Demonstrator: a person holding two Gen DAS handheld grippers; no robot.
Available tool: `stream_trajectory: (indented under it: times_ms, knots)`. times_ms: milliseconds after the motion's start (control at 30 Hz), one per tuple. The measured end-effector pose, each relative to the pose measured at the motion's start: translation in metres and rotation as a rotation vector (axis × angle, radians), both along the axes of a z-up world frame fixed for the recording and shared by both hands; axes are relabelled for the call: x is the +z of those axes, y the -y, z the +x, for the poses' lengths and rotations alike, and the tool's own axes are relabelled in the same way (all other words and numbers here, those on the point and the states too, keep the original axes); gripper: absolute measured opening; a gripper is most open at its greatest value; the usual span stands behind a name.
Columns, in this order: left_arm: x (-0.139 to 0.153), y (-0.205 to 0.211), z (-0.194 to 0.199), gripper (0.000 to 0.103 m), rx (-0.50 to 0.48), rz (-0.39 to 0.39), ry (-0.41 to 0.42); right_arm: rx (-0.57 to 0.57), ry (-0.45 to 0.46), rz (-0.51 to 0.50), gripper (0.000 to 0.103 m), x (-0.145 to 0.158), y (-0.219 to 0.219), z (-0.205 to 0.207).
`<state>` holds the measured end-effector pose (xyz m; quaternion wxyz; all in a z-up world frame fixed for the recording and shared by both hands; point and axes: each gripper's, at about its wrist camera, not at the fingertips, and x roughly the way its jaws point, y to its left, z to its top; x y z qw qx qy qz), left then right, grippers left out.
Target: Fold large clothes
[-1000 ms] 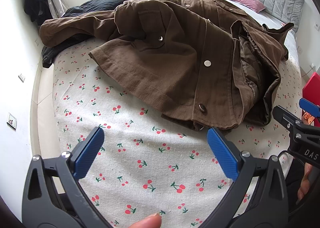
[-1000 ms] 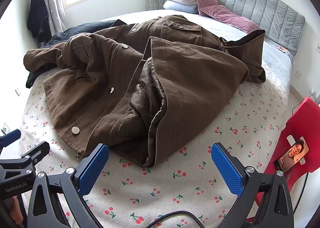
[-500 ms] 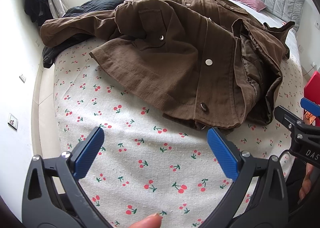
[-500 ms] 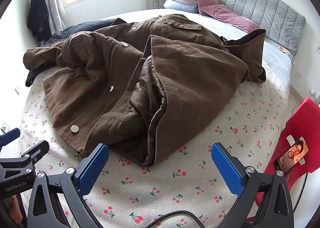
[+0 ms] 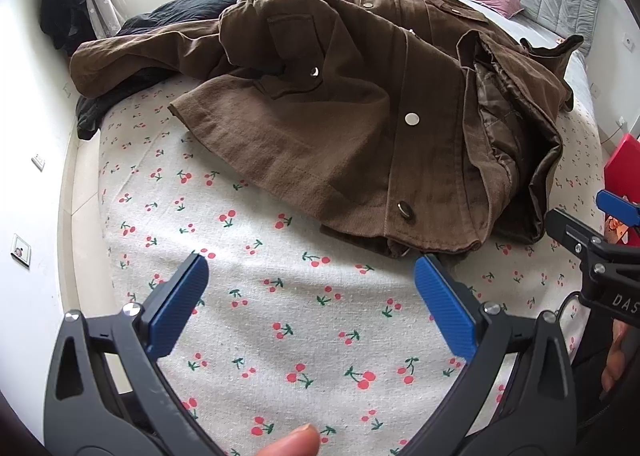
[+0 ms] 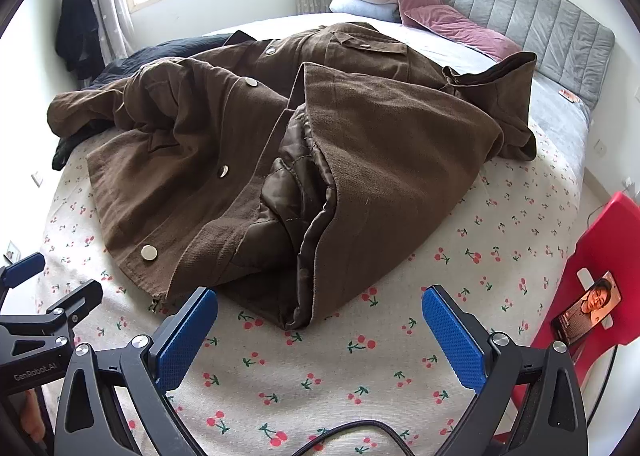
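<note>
Brown coat [image 6: 248, 160]: a large cotton coat with metal snap buttons; it lies crumpled and not folded on the cherry-print sheet [image 6: 360, 360], in the middle of the bed. One front panel is turned back, so the shiny quilted lining [image 6: 292, 192] shows.
Coat hem: it is the part of the coat nearest to both grippers, and it rests flat on the sheet.
Coat sleeve [image 5: 132, 60]: it stretches out from the coat toward the window side and lies over a black garment [image 5: 192, 8].
Left gripper [image 5: 308, 296]: the two blue fingers are spread wide apart and hold nothing. It hovers over the bare sheet just in front of the coat hem, and the right-hand pad [image 5: 444, 308] is just beside the hem corner.
Right gripper [image 6: 320, 332]: it is also spread wide and empty, above the sheet in front of the coat, near the folded-back panel; it does not touch the cloth.
Fingertip [image 5: 292, 444]: a person's fingertip shows at the lower edge of the left wrist view, well apart from the coat.
Pillows [image 6: 424, 12]: pink and white ones are stacked behind the coat, against the grey padded headboard [image 6: 540, 16].
Red chair [image 6: 600, 264]: it stands to the right of the coat, beside the bed, with a phone [image 6: 586, 308] lying on it.
</note>
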<state>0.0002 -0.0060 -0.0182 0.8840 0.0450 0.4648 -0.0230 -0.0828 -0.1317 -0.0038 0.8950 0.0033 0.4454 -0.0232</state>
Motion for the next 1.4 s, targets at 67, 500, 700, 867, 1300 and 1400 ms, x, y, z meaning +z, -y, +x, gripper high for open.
stream_trajectory:
  times_ms: [67, 500, 700, 867, 1300, 1400]
  knots:
    - [0.0, -0.001, 0.0, 0.102, -0.007, -0.018, 0.004, -0.002, -0.002, 0.0, 0.103, -0.001, 0.001, 0.0]
    - [0.017, -0.029, 0.018, 0.102, -0.112, -0.152, -0.022, 0.014, 0.005, 0.042, 0.103, 0.015, 0.022, 0.011]
    - [0.037, -0.074, 0.055, 0.102, -0.101, -0.139, -0.038, -0.018, -0.051, 0.082, 0.103, 0.04, 0.044, 0.046]
    - [0.038, -0.109, 0.109, 0.102, -0.096, -0.075, -0.039, -0.003, -0.055, 0.172, 0.103, 0.059, 0.053, 0.084]
    - [-0.039, -0.161, 0.226, 0.025, -0.085, -0.372, -0.271, -0.014, -0.08, 0.215, 0.02, 0.006, 0.044, 0.191]
    - [-0.029, -0.158, 0.21, 0.017, -0.098, -0.392, -0.231, -0.005, -0.054, 0.236, 0.011, 0.008, 0.058, 0.178]
